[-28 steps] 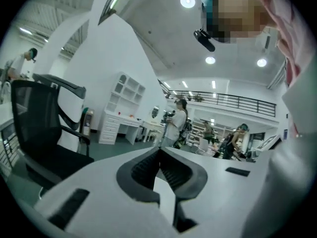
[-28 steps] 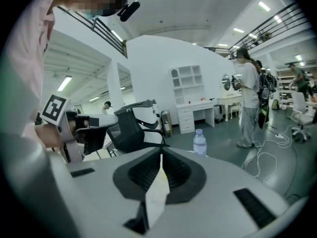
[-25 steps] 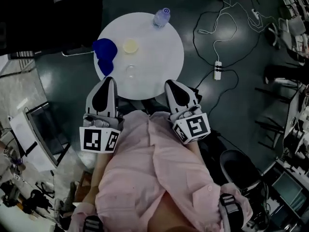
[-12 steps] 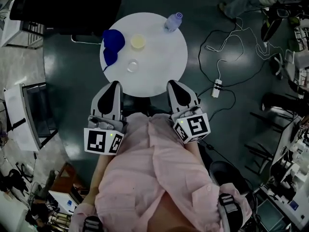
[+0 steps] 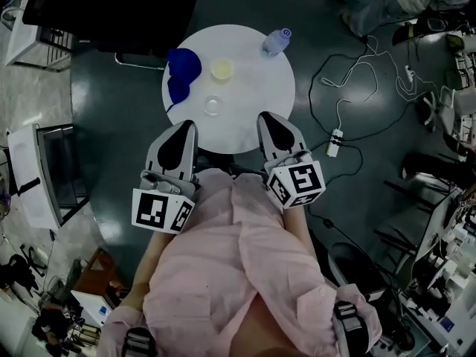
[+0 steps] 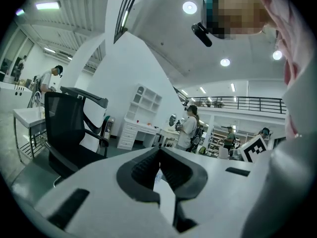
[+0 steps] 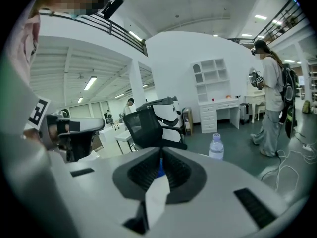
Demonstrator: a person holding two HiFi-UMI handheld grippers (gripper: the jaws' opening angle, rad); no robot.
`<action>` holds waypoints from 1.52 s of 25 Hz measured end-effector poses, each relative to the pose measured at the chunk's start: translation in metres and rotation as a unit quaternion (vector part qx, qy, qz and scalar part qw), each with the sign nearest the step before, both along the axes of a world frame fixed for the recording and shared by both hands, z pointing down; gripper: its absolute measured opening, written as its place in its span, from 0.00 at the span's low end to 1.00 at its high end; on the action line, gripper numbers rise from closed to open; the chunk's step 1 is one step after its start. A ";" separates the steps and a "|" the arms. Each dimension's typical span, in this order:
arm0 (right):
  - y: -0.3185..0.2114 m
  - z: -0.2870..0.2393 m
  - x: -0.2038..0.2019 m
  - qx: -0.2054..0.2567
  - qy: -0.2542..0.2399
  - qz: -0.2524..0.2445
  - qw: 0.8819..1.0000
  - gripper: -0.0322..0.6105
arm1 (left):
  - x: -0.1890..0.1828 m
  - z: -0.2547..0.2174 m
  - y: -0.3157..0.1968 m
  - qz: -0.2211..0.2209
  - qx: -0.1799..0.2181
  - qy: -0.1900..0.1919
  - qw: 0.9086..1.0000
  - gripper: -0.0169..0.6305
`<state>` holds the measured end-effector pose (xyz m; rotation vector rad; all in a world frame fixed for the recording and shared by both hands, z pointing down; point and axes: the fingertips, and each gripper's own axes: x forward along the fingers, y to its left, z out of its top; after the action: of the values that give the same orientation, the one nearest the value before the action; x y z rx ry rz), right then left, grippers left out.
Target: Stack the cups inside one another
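On the round white table point(image 5: 253, 88) in the head view stand a yellow cup point(image 5: 222, 69) and a clear cup point(image 5: 213, 105). Blue cups point(image 5: 182, 73) lie at the table's left rim. My left gripper point(image 5: 184, 125) and right gripper point(image 5: 266, 116) hover over the table's near edge, pointing at the cups but apart from them. Both are shut with nothing between the jaws. In the left gripper view the left gripper point(image 6: 159, 151) has its pads together. In the right gripper view the right gripper point(image 7: 161, 152) shows only a blue sliver behind its closed tips.
A water bottle point(image 5: 274, 42) stands at the table's far right rim, and the bottle point(image 7: 215, 147) also shows in the right gripper view. A black office chair point(image 5: 111, 10) sits beyond the table. Cables and a power strip point(image 5: 334, 141) lie on the floor to the right. People stand farther off.
The head view has swung, so the table sits further right in the picture. My left gripper has shifted right, closer to the table's near edge. Both grippers stay shut.
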<state>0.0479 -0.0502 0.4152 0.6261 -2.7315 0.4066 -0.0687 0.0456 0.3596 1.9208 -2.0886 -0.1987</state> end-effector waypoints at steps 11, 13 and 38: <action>-0.028 0.081 -0.068 -0.075 0.078 -0.060 0.992 0.11 | -0.028 0.011 -0.010 -0.016 -0.014 0.016 1.000 0.05; -0.027 0.101 -0.079 -0.094 0.096 -0.078 0.988 0.21 | -0.032 0.013 -0.012 -0.017 -0.017 0.020 1.000 0.05; 0.012 0.271 -0.098 -0.179 0.327 -0.176 0.911 0.20 | -0.068 0.023 -0.023 -0.036 -0.039 0.041 0.998 0.05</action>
<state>-0.0497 -0.0381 0.6865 0.1206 -1.9948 0.4827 -0.1364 0.0227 0.3831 1.7637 -2.0820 -0.2053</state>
